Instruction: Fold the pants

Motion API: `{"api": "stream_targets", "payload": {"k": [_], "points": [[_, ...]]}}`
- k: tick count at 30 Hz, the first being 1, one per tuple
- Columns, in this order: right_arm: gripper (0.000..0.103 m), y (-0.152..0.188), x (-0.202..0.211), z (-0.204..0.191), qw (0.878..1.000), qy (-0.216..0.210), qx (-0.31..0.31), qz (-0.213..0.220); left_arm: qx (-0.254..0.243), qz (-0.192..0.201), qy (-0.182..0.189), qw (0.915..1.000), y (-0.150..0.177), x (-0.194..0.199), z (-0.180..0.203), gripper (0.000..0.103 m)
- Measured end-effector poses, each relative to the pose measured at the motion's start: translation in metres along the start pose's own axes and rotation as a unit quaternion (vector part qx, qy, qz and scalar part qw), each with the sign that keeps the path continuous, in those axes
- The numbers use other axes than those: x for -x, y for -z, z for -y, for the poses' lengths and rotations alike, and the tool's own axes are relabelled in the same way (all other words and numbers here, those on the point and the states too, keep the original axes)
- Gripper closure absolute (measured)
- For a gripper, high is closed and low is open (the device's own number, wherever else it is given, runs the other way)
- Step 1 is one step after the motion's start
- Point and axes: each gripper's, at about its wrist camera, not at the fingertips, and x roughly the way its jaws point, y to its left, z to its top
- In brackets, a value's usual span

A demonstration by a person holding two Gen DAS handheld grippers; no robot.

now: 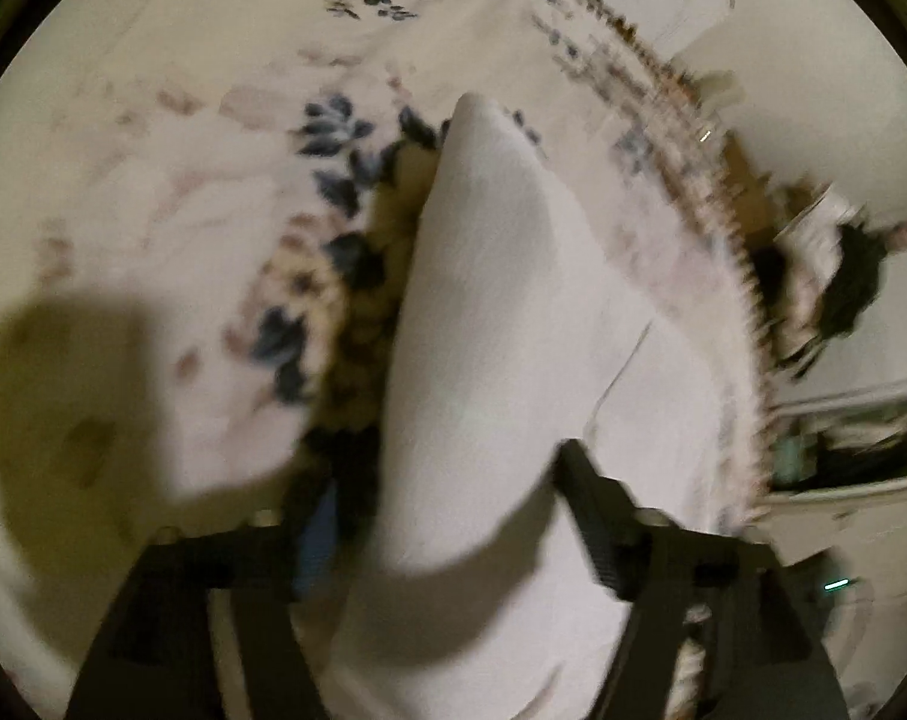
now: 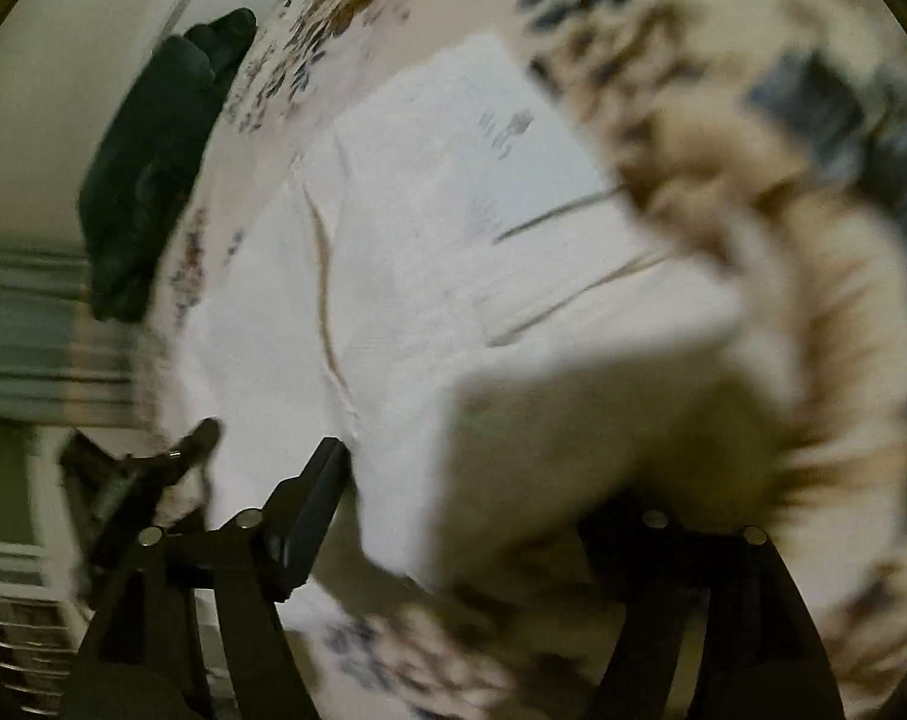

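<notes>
White pants [image 1: 489, 312] lie on a floral rug. In the left wrist view a raised fold of the white cloth runs up from between my left gripper's [image 1: 453, 516] fingers, which close on it. In the right wrist view the white pants [image 2: 429, 228] spread flat ahead, with a lifted flap of cloth [image 2: 573, 450] running down between my right gripper's [image 2: 471, 516] fingers; the left finger [image 2: 315, 504] shows, the right finger is hidden behind the cloth. Both views are blurred by motion.
The cream rug [image 1: 153, 192] has blue and brown flower patterns and a fringed edge [image 1: 735, 276]. A dark garment [image 2: 153, 168] lies at the rug's left edge in the right wrist view. White furniture [image 1: 855, 438] stands beyond the rug's right edge.
</notes>
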Motion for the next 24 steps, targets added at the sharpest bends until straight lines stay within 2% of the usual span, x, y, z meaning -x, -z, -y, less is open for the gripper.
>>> {"api": "stream_targets", "payload": {"k": [3,6,9,12,15,19,24], "points": [[0.022,0.0,0.01,-0.001,0.998,0.056,0.023,0.01,-0.041,0.008,-0.06,0.9973,0.012,0.007,0.013,0.019],[0.017,-0.004,0.015,-0.009,0.994,0.094,0.05,0.014,-0.082,0.015,-0.126,0.9885,0.027,0.015,0.035,0.017],[0.005,-0.001,0.035,-0.032,0.98,0.155,0.115,0.046,-0.114,0.03,-0.156,0.9806,0.041,0.029,0.058,0.015],[0.001,0.003,0.055,-0.051,0.965,0.196,0.161,0.07,-0.131,0.042,-0.168,0.9762,0.057,0.044,0.076,0.015],[0.0,0.01,0.083,-0.064,0.955,0.215,0.185,0.086,-0.139,0.05,-0.172,0.974,0.07,0.062,0.099,0.015],[0.0,0.025,0.133,-0.076,0.944,0.231,0.211,0.108,-0.142,0.073,-0.181,0.9705,0.087,0.102,0.13,0.015],[0.0,0.052,0.217,-0.092,0.939,0.226,0.229,0.124,-0.147,0.108,-0.188,0.965,0.113,0.168,0.172,0.015]]}}
